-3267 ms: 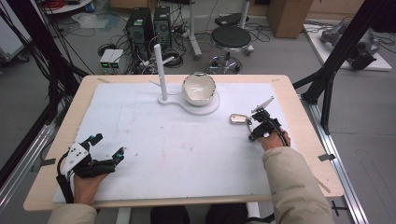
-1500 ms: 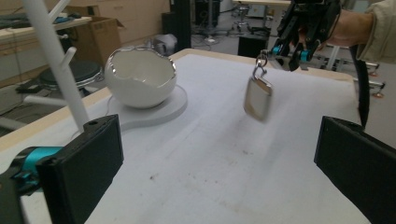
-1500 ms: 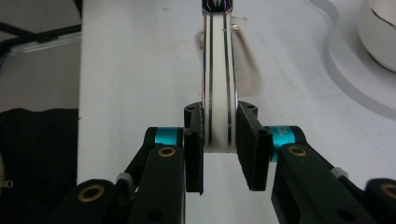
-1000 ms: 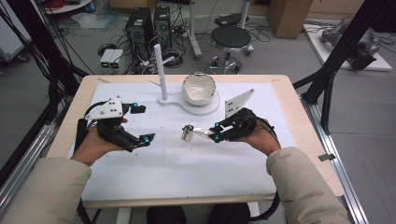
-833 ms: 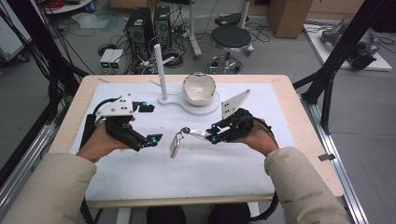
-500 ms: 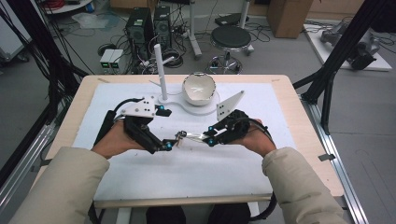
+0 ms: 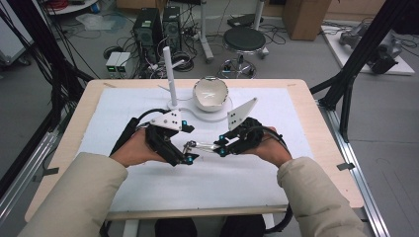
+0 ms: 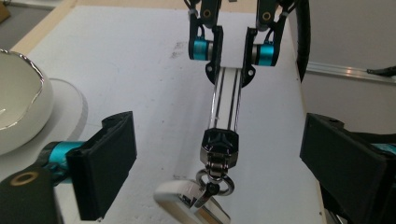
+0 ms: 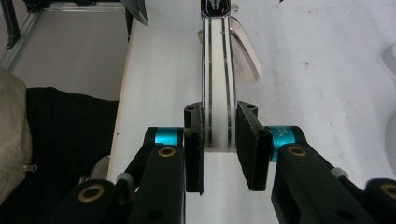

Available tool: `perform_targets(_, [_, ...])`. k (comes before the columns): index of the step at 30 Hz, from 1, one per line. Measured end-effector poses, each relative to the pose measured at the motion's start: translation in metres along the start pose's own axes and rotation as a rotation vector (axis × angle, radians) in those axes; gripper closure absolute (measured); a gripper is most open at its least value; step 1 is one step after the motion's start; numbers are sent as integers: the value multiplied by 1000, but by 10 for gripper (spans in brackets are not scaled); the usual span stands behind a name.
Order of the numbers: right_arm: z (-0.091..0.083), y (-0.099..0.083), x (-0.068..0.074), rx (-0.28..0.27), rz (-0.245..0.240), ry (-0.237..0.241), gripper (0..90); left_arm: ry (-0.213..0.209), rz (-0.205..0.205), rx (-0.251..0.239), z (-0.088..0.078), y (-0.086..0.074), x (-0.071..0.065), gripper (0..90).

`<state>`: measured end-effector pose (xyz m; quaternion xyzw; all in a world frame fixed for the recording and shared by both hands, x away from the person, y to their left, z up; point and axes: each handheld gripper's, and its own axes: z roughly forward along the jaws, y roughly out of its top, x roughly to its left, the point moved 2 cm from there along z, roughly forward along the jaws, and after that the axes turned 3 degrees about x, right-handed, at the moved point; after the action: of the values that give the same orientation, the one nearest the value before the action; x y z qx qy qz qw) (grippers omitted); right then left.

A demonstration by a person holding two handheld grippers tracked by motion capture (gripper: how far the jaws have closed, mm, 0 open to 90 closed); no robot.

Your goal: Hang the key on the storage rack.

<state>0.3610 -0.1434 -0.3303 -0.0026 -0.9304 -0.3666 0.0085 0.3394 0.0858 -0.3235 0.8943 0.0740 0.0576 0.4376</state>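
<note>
White strap [image 9: 217, 79] pinched in right tool [image 9: 219, 149]; left tool [image 8: 219, 154] spread wide.

Wooden table [image 7: 326, 123] under white mat [image 7: 118, 111]

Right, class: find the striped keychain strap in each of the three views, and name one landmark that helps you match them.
High view: the keychain strap lies mid-table, between the two claws.
Left gripper view: it runs down the centre, held at its far end by the right claw.
Right gripper view: it rises from between the clamped jaws to the top edge.
Shared landmark: the white mat.
</note>
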Motion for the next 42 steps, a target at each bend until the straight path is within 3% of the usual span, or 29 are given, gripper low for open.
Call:
perform_targets(9, [3,1,1,11,-8,7,743,-41,10,44,3,-3,-1,332])
perform_targets(11, [3,1,1,18,-11,7,743,-42,8,52,2,-3,0,416])
perform_targets(21, [5,1,1,12,-16,9,742,-42,5,73,0,-5,3,589])
perform_targets(24, [5,1,1,16,-14,4,742,-37,11,71,-2,-6,4,700])
perform_targets(31, [6,0,-1,7,-30,4,740,-37,45,78,-2,-6,2,739])
perform_targets(38, [5,0,-1,-12,-37,-2,727,-27,50,55,-5,-6,1,741])
perform_targets(39, [4,-1,-2,-33,-44,-10,635,-26,59,59,-5,-6,1,742])
perform_targets(40, [5,-1,-2,-67,-40,-17,475,-22,62,58,-5,-6,1,743])
perform_targets(41, [5,-1,-2,-67,-40,-17,475,-15,64,55,-5,-6,2,743])
perform_targets(42, [6,-2,-4,-101,-38,-43,326,-19,65,58,-5,-6,3,742])
